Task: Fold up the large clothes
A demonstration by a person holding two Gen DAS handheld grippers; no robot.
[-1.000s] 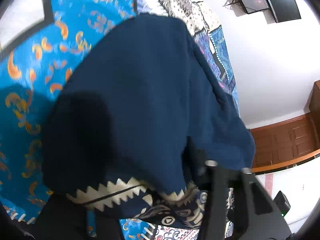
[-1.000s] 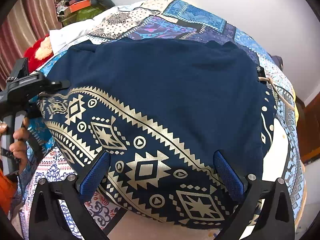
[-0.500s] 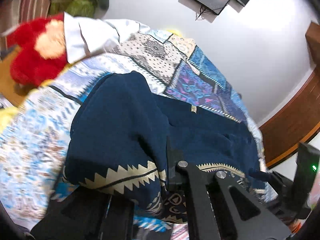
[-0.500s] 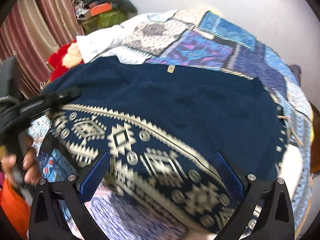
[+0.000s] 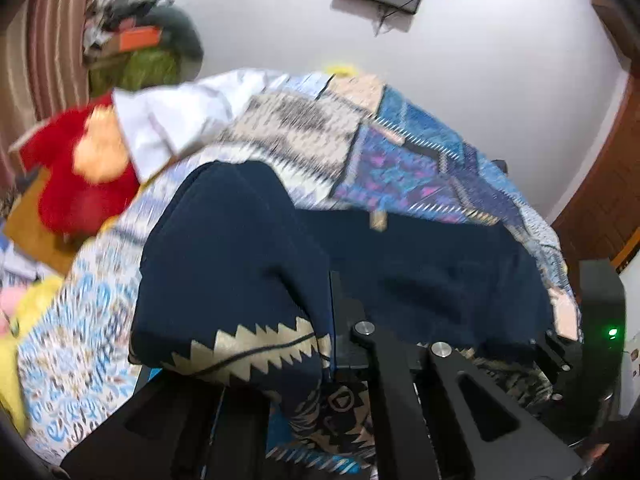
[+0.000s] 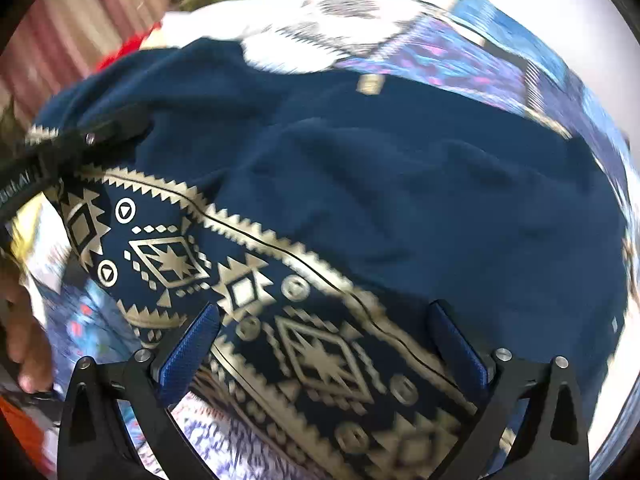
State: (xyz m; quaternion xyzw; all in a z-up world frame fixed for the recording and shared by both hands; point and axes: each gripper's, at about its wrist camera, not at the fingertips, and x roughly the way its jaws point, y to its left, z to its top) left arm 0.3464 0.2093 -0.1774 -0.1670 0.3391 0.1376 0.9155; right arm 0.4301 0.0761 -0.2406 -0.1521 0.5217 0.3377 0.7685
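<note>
A large navy garment [image 6: 400, 184] with a gold geometric border lies spread on the bed; it also shows in the left wrist view [image 5: 240, 264]. My left gripper [image 5: 320, 344] is shut on the garment's patterned hem and lifts that corner; it appears at the left in the right wrist view [image 6: 92, 140]. My right gripper [image 6: 324, 340] is open, its blue pads [image 6: 188, 348] on either side of the patterned border, just above it.
The bed carries a blue patchwork cover [image 5: 420, 160]. A red plush toy [image 5: 80, 176] and a white cloth [image 5: 180, 120] lie at the far left. A pile of clothes [image 5: 140, 52] stands by the striped curtain. A wooden door [image 5: 600, 208] is at right.
My left gripper has swung round with the hem, its view turning from the bed cover to the room. The garment's left side has bunched up. The right gripper stays open over the border.
</note>
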